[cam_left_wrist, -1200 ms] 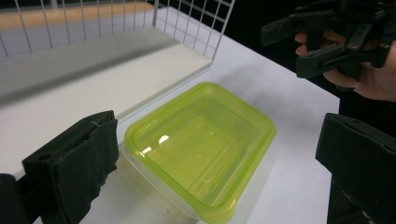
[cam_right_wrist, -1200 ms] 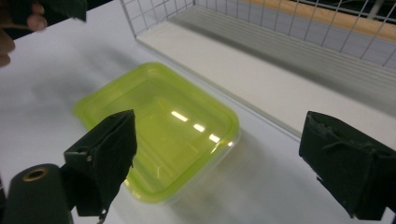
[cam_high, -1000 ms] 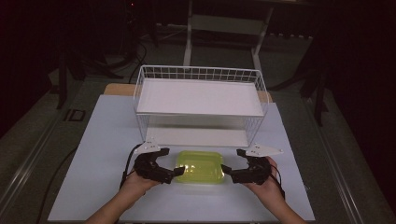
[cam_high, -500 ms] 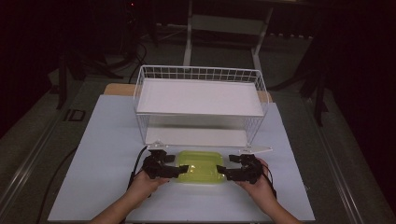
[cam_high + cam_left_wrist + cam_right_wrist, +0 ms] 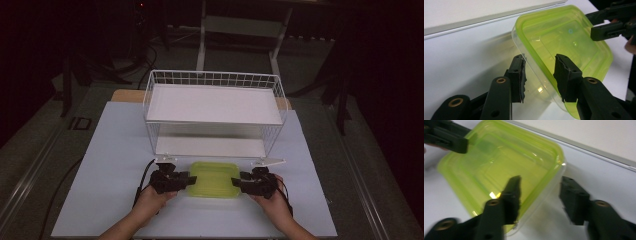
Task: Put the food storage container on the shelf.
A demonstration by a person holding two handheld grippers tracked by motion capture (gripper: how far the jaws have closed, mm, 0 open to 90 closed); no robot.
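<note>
A clear plastic food container with a green lid (image 5: pixel 215 179) is lying flat on the white table (image 5: pixel 110 150), close to the table's near edge and about midway between its left and right edges, just in front of a white wire shelf rack (image 5: pixel 214 112) that is standing toward the far edge.

The left gripper (image 5: pixel 186 179) is reaching in at the container's left end. In the left gripper view its jaws have just been closing and are now sitting partly spread, straddling the container's rim (image 5: pixel 541 75): one jaw is over the green lid, the other outside the clear wall. A narrow gap is showing beside the outer pad, so I cannot tell that the pads are pressing yet.

The right gripper (image 5: pixel 236 183) is meeting the container's right end. In the right gripper view (image 5: pixel 540 195) its jaws have also just been closing; one jaw is lying over the lid, while the other is standing clearly apart from the wall over bare table, so it is still spread around the edge rather than pinching it.
</note>
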